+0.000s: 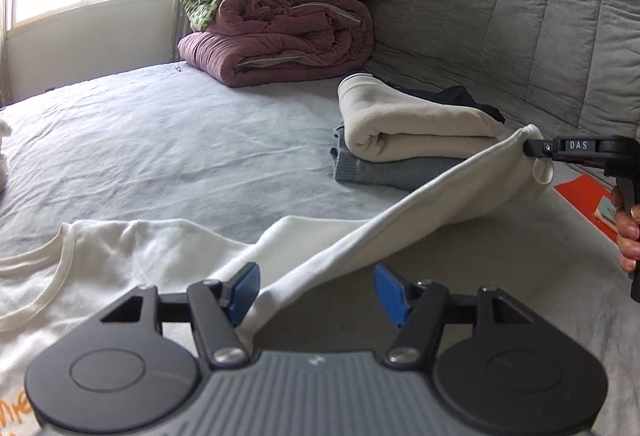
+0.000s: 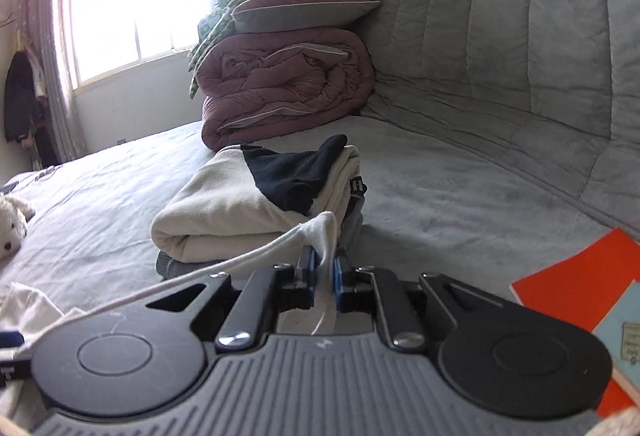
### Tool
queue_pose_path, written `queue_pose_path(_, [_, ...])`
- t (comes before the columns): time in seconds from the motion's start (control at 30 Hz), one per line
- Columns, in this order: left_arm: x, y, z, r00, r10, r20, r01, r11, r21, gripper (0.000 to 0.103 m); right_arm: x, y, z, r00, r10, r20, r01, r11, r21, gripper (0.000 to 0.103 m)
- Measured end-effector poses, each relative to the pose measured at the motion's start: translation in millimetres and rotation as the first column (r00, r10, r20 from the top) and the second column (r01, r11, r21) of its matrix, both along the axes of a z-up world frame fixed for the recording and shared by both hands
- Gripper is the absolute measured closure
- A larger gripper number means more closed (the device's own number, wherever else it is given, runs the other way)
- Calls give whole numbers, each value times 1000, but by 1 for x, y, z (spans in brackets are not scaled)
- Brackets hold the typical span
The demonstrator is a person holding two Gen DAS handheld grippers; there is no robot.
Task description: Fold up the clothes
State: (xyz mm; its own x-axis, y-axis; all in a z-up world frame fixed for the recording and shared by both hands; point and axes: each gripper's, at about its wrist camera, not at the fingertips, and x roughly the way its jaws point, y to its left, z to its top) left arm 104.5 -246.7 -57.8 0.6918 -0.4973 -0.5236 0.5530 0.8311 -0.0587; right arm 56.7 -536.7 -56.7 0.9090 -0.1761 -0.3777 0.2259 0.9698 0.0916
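A white shirt lies spread on the bed, its neckline at the left. One long sleeve is pulled taut up to the right, where my right gripper is shut on its cuff. In the right wrist view that cuff sticks up from between the pressed blue pads of the right gripper. My left gripper stands open over the sleeve's base. The cloth runs between its blue pads and brushes the left one. A hand holds the right tool's handle.
A folded stack of cream, grey and dark clothes sits behind the sleeve. Rolled maroon bedding with pillows stands by the grey quilted headboard. An orange book lies at the right, a plush toy at the left.
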Motion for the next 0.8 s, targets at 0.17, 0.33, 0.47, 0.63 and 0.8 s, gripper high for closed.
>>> queue_pose_path(0.17, [0, -13, 1, 994, -113, 13, 112, 993, 37, 38, -22, 13, -16, 992, 111, -56, -121, 964, -235, 91])
queue_pose_path(0.33, [2, -24, -3, 979, -201, 5, 200, 974, 107, 38, -48, 20, -38, 977, 145, -156, -197, 892, -406, 92])
queue_pose_path(0.47, [4, -26, -11, 965, -257, -60, 263, 952, 155, 39, -64, 16, -43, 964, 154, -217, -234, 880, -414, 93])
queue_pose_path(0.63, [-6, -21, -20, 951, -298, -87, 309, 934, 180, 39, -87, 2, -40, 956, 149, -253, -236, 901, -363, 93])
queue_pose_path(0.8, [-9, -12, -28, 961, -262, -88, 271, 956, 113, 38, -94, -30, -29, 965, 147, -216, -164, 985, -61, 87])
